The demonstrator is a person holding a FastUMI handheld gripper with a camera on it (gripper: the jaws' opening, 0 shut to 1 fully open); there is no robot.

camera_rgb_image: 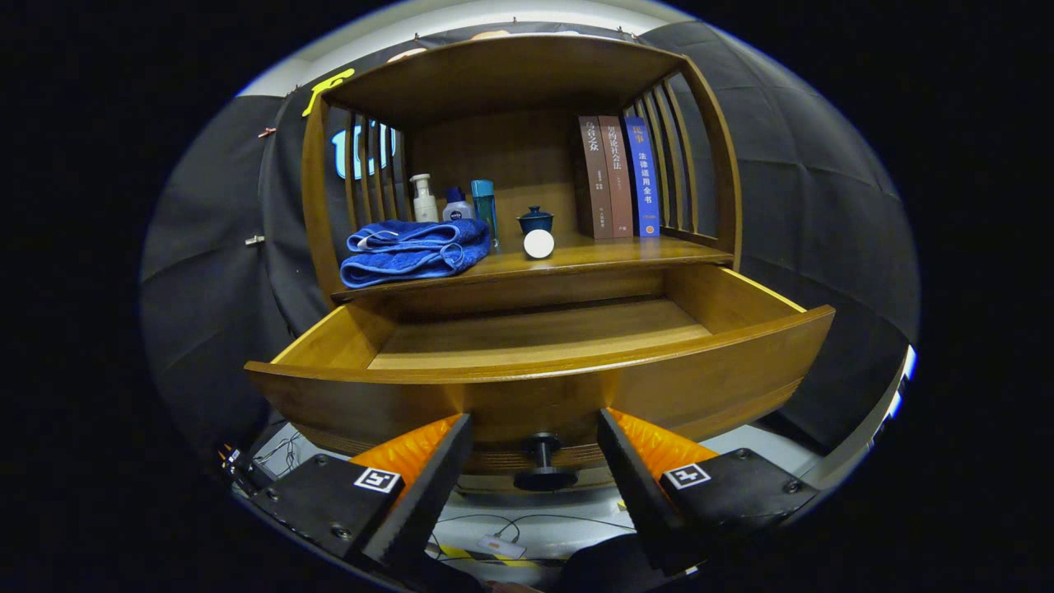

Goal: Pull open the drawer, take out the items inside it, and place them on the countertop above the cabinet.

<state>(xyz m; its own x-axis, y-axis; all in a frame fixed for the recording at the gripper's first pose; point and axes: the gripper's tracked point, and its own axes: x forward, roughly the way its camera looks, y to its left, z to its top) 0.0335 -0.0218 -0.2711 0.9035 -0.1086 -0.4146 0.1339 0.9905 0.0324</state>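
**Drawer out, gripper spread around the knob**

While the drawer [539,362] stands pulled out toward the gripper [535,449], its fingers are spread wide apart and press on nothing; the drawer's dark knob [541,463] sits between them, touching neither finger; drawer front curves just ahead of the fingertips; the visible part of the drawer floor is bare wood; countertop [593,255] lies beyond the drawer, above it; on it, ahead and left of the fingers, a folded blue towel [414,249]; behind the towel a white pump bottle [424,198], a small blue-capped bottle [457,206], a tall teal bottle [485,206]; straight ahead a white round item [538,244] just in front of a dark lidded cup [535,220]; ahead and right, three upright books [619,175] against the slatted side; cables [494,539] on the floor below the gripper.
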